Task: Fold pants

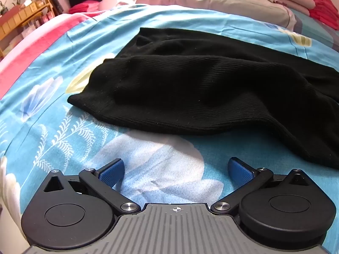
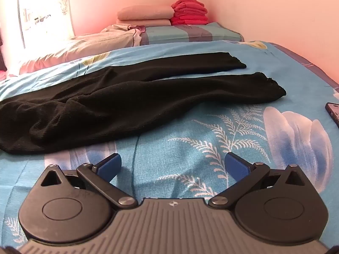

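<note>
Black ribbed knit pants, lying flat and rumpled, legs apart, waistband end bunched

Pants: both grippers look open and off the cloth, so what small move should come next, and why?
Probably bring the left gripper forward onto the near waist edge of the pants. The right gripper is open too, and the legs lie spread apart and rumpled on the bedsheet, so nothing is gripped yet for a fold.

You've got 1 pr black pants w/ 2 legs, 1 floral bedsheet, 1 phone, 2 pillows, 2 folded stacks: 1 red, 1 beige. 2 grippers: left, right.
</note>
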Motion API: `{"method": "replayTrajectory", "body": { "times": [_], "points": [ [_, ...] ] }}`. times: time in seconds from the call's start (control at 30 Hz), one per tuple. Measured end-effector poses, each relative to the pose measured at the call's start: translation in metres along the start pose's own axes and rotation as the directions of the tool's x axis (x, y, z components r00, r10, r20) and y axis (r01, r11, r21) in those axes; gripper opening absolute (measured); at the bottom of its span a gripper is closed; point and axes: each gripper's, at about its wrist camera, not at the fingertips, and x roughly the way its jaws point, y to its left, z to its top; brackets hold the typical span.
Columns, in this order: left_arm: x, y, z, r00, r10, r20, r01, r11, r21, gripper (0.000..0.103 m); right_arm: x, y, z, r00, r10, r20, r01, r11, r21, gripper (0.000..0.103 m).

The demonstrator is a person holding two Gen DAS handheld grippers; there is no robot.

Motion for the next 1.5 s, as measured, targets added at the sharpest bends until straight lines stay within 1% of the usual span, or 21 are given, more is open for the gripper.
{"method": "replayTrajectory", "body": {
  "times": [0.33,0.37,0.6,0.7,0.9,1.03,1.13,1.17,1.2,1.23,1.3,1.37,1.4,1.5],
  "points": [
    [-0.001,0.000,0.000,1.000,0.005,-0.012,-0.005,1.000,-0.004,0.103,0.000,-0.002,0.000,1.000,0.012,0.004,-0.012,1.000,0.013,0.103],
    [0.003,0.000,0.004,1.000,0.004,-0.013,-0.004,1.000,-0.003,0.103,0.000,-0.002,0.000,1.000,0.013,0.005,-0.013,1.000,0.014,0.103],
    [0.005,0.002,0.007,1.000,-0.005,-0.009,0.005,1.000,0.001,0.103,0.000,-0.003,0.000,1.000,0.018,0.004,-0.018,1.000,0.020,0.103],
    [0.002,0.000,0.001,1.000,-0.009,0.003,0.009,1.000,-0.001,0.103,0.000,-0.004,0.000,1.000,0.021,0.004,-0.021,1.000,0.023,0.103],
    [0.003,0.000,0.001,0.999,-0.019,0.031,0.019,1.000,0.011,0.103,0.001,0.000,0.001,1.000,-0.002,-0.007,0.002,1.000,0.000,0.103],
    [0.003,0.001,0.002,0.999,-0.013,0.036,0.012,0.999,0.039,0.103,0.003,0.004,0.003,1.000,-0.017,-0.021,0.017,1.000,-0.017,0.103],
    [0.004,0.005,0.005,0.999,-0.025,0.028,0.023,0.998,0.060,0.103,0.004,-0.001,0.007,0.999,0.013,-0.033,-0.013,1.000,-0.002,0.103],
    [0.003,0.007,0.006,0.999,-0.038,0.022,0.037,0.997,0.062,0.103,0.004,-0.006,0.011,0.999,0.033,-0.039,-0.033,0.999,0.013,0.103],
    [0.002,0.011,0.007,0.998,-0.063,0.011,0.063,0.996,0.056,0.103,0.004,-0.006,0.011,0.999,0.033,-0.039,-0.033,0.999,0.013,0.103],
    [-0.001,0.017,0.007,0.996,-0.089,0.011,0.088,0.995,0.052,0.103,0.004,-0.022,0.020,0.995,0.091,-0.048,-0.087,0.993,0.086,0.103],
    [-0.006,0.030,0.009,0.992,-0.126,0.007,0.125,0.991,0.046,0.103,0.005,-0.045,0.032,0.989,0.138,-0.047,-0.126,0.971,0.202,0.103],
    [-0.014,0.042,0.013,0.989,-0.143,0.044,0.141,0.989,0.037,0.103,0.008,-0.068,0.043,0.988,0.146,-0.047,-0.124,0.941,0.314,0.103],
    [-0.017,0.048,0.017,0.988,-0.139,0.064,0.137,0.990,0.032,0.103,0.010,-0.079,0.046,0.989,0.144,-0.043,-0.119,0.924,0.363,0.102],
    [-0.020,0.063,0.031,0.984,-0.136,0.118,0.136,0.991,0.008,0.103,0.017,-0.103,0.052,0.986,0.162,-0.033,-0.129,0.879,0.458,0.097]
  ]
}}
